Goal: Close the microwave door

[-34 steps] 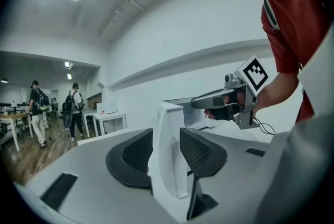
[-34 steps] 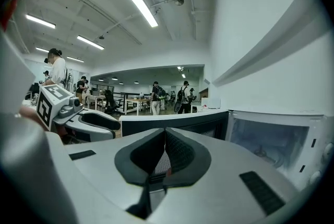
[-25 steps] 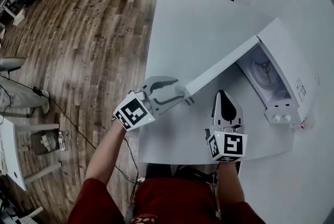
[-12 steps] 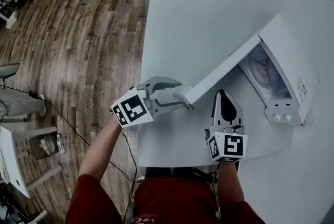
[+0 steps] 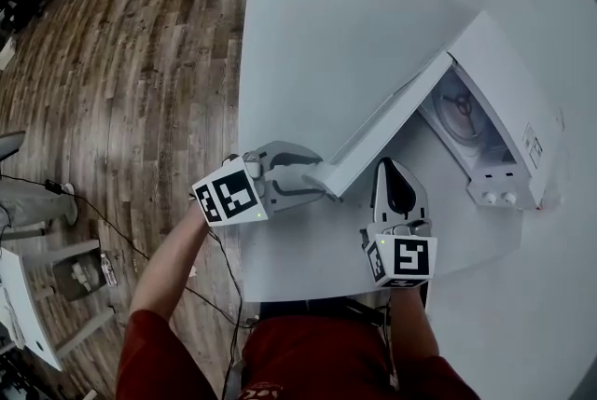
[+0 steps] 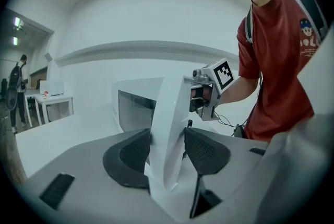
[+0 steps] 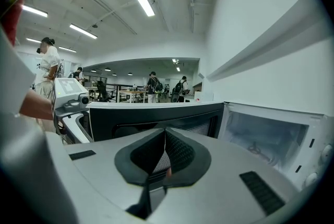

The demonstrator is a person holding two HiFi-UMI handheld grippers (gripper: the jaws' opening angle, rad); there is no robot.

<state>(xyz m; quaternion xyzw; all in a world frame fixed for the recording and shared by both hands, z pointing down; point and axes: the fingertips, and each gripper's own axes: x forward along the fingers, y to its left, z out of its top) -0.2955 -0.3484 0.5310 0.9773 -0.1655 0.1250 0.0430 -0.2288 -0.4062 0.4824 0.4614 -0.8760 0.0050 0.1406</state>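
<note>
White door, head view: microwave door (image 5: pixel 387 123) stands ajar, hinged to the microwave (image 5: pixel 508 81) at the far right of the counter (image 5: pixel 308 25); looks swung a little nearer the oven front than a second ago.
Left side, head view: left hand-held gripper (image 5: pixel 320 177) sits at the door's free end, with one jaw on each side of it.
Right side, head view: right hand-held gripper (image 5: pixel 393 170) sits over the counter in front of the open cavity, clear of the door.
Left gripper view, jaws: spread wide, having just been opening; straddle the door's edge (image 6: pixel 169 124) without squeezing it, with a gap showing at the right-hand pad (image 6: pixel 206 151).
Right gripper view, jaws: pressed together on nothing; face the door's dark inner side (image 7: pixel 151 118) and the lit cavity (image 7: pixel 266 134) next to it.
Meaning for the task: grip on the door let go, door not yet shut; probably calls for a push on the outer face to finish the swing.
Risk: may snag a jaw on the edge unless drawn clear first.
Count, task things: one microwave, one microwave door.
Count, tools: two hand-held grippers, one per hand.
Count, rest: one counter, two knobs (image 5: pixel 488 199) on the oven front, one turntable (image 5: pixel 459 106) inside, several people far off in the room.
</note>
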